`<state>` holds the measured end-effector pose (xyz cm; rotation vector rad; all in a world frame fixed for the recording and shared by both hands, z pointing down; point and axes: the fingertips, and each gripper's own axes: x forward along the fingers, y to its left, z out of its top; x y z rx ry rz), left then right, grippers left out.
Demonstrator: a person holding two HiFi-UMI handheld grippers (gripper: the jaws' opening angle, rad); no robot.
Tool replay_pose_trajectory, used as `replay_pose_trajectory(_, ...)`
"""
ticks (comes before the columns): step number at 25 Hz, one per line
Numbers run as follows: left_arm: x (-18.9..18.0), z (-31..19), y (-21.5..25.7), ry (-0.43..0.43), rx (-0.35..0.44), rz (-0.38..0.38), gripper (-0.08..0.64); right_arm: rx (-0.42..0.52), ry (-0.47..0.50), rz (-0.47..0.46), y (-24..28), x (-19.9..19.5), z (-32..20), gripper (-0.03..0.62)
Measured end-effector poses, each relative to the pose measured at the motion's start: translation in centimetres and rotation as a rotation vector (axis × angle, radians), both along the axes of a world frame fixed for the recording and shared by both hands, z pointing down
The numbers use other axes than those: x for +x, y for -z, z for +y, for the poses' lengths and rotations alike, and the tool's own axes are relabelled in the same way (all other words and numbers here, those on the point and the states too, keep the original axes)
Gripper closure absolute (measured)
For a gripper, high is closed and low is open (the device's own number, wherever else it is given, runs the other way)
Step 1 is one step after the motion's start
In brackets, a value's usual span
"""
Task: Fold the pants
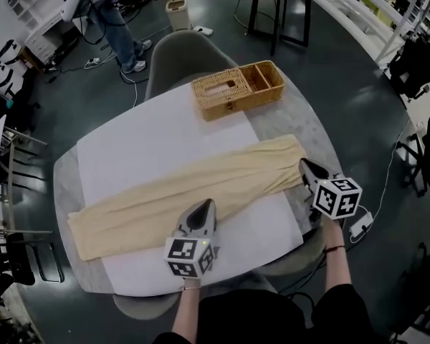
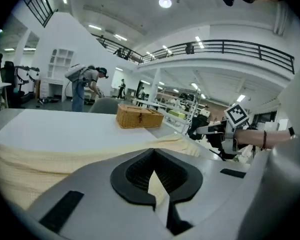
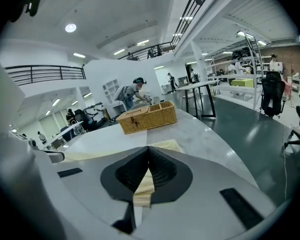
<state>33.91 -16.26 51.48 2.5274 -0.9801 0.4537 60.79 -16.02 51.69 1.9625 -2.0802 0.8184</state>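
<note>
Pants [image 1: 193,185] of soft pale-yellow cloth with a fine weave, smooth matt white sheet [image 1: 143,149], table [image 1: 312,131] of smooth grey marbled stone look, basket [image 1: 236,88] – rough woven wicker, left gripper [image 1: 208,205] and right gripper [image 1: 304,165] – matt grey plastic, ribbed black pads [image 2: 137,171], glossy dark floor [image 1: 344,70]

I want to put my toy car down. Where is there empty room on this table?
Biggest free patch: the white mat between the pants and the wicker basket. A smaller strip of mat lies near the front edge, between the left gripper and the right gripper. It's crowded along the pants, where both grippers are.
</note>
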Motion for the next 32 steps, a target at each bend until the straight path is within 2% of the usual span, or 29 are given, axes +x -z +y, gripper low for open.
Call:
replay_pose_trajectory(6, 1.3, -0.7, -1.6, -0.010, -0.044, 0.014, 0.546, -0.117, 0.008, 0.041, -3.7, 2.2, -1.9, 0.569)
replay_pose_trajectory(8, 1.7, -0.6, -2.1, -0.012, -0.061, 0.019, 0.546, -0.158, 0.024, 0.049, -5.1, 2.7, -2.2, 0.481)
replay_pose_trajectory(16, 2.2, -1.3, -3.1, 0.002, -0.088, 0.024, 0.546, -0.246, 0.019, 0.076, -8.3, 5.0, -3.4, 0.389)
replay_pose_trajectory(23, 1.9, -2.0, -3.0, 0.015, -0.093, 0.021, 0.546, -0.325, 0.029, 0.011, -10.2, 5.3, -3.9, 0.373)
replay_pose_trajectory(32, 1.8, -2.0, -3.4, 0.023, -0.104, 0.014, 0.546, -0.394, 0.034, -0.004, -11.2, 5.3, -3.8, 0.374)
